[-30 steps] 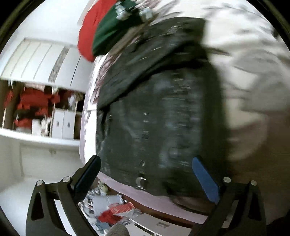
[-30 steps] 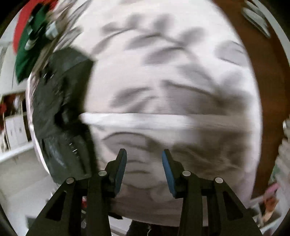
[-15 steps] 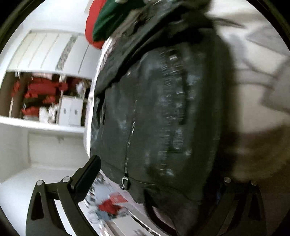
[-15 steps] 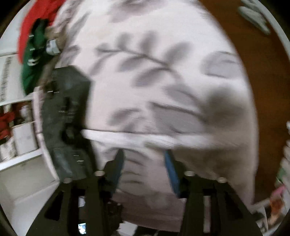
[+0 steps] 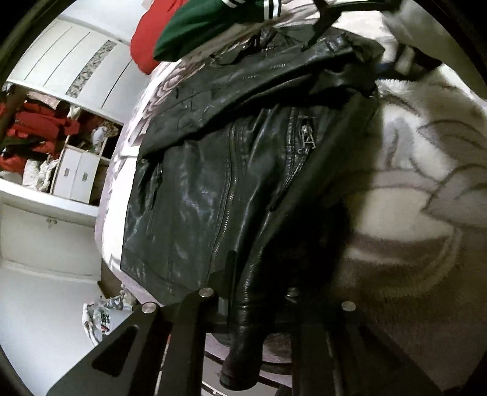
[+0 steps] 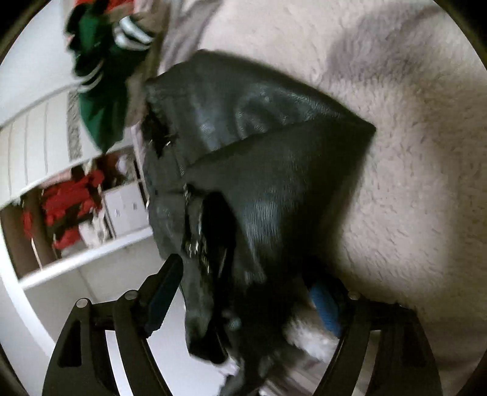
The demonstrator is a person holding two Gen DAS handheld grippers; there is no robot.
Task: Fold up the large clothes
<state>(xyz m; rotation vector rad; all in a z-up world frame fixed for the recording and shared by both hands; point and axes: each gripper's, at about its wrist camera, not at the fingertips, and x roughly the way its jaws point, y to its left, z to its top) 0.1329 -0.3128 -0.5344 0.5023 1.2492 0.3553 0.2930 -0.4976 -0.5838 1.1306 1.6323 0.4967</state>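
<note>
A black leather jacket [image 5: 213, 189] lies on a white fleece blanket with grey leaf print [image 5: 426, 182]. My left gripper [image 5: 258, 274] is shut on the jacket's near hem, which bunches and hangs down between the fingers. In the right wrist view the jacket [image 6: 258, 152] fills the middle, one corner folded over. My right gripper [image 6: 243, 292] is open, its blue-padded fingers [image 6: 324, 304] either side of a jacket edge. The right gripper also shows at the top of the left wrist view [image 5: 392, 65], at the jacket's far edge.
A green and red garment pile [image 5: 194, 27] lies at the far end of the bed, also in the right wrist view [image 6: 100, 91]. White wardrobe shelves with red clothes [image 5: 36, 134] stand to the left. A printed bag [image 5: 103, 316] lies on the floor.
My left gripper moved in and closed on the jacket's near hem. My right gripper swung left from the blanket to the jacket, opened wider and now straddles its edge.
</note>
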